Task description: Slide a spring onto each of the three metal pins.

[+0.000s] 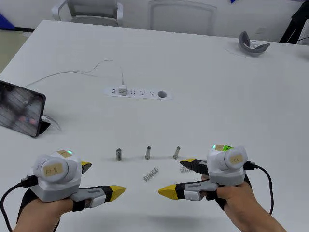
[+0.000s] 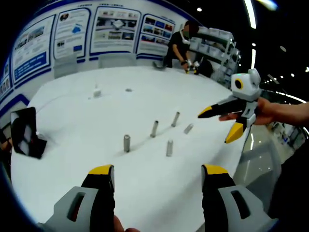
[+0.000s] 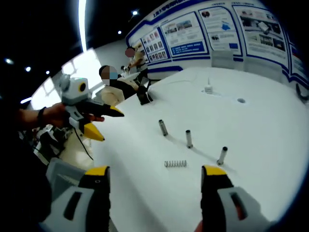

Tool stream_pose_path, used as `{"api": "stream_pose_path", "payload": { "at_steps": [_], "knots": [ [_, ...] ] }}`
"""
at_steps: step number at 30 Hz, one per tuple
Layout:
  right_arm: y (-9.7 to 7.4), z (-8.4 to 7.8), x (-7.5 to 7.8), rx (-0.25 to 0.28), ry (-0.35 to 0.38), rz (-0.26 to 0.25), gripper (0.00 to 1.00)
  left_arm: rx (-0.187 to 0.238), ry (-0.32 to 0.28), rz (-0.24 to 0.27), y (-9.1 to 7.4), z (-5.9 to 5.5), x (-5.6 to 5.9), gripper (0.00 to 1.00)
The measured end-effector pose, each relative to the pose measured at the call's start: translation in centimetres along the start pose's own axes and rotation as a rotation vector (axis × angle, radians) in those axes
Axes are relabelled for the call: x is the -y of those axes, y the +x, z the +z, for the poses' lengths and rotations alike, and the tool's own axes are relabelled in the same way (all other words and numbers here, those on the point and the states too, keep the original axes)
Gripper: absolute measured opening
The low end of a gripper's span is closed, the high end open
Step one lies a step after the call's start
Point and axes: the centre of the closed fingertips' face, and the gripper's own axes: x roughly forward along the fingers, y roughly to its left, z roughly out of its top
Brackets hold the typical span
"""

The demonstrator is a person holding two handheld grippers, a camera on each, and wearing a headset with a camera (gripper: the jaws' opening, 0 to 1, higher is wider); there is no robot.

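Observation:
Three short metal pins stand in a row on the white table [image 1: 217,106]: left pin [image 1: 119,154], middle pin [image 1: 147,152], right pin [image 1: 176,152]. The left pin [image 2: 127,143] looks thicker, as if a spring sits around it. A loose spring [image 1: 151,174] lies in front of the middle pin, and another spring [image 1: 185,169] lies by the right gripper's upper finger. My left gripper [image 1: 101,179] is open at the near left, holding nothing. My right gripper [image 1: 177,177] is open at the near right, facing it. The lying spring [image 3: 175,164] rests ahead of the right jaws.
A white power strip [image 1: 137,92] with a plugged cable lies beyond the pins. A dark tablet [image 1: 19,108] stands at the left edge. A grey curved object [image 1: 253,44] rests far right. Chairs [image 1: 181,14] line the far edge. People sit in the background.

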Motion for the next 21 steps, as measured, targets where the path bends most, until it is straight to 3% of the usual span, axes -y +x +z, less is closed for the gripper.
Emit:
{"api": "stream_pose_path", "payload": {
  "at_steps": [11,21],
  "knots": [
    [-1.5,-0.7,0.7,-0.001,0.019,-0.022,0.81,-0.025,0.031,-0.035,2.0,0.6,1.4,0.75],
    [-2.3,-1.9,0.5,-0.012,0.035,-0.027,0.83,-0.065,0.069,-0.057,3.8,0.2,2.2,0.74]
  ]
}}
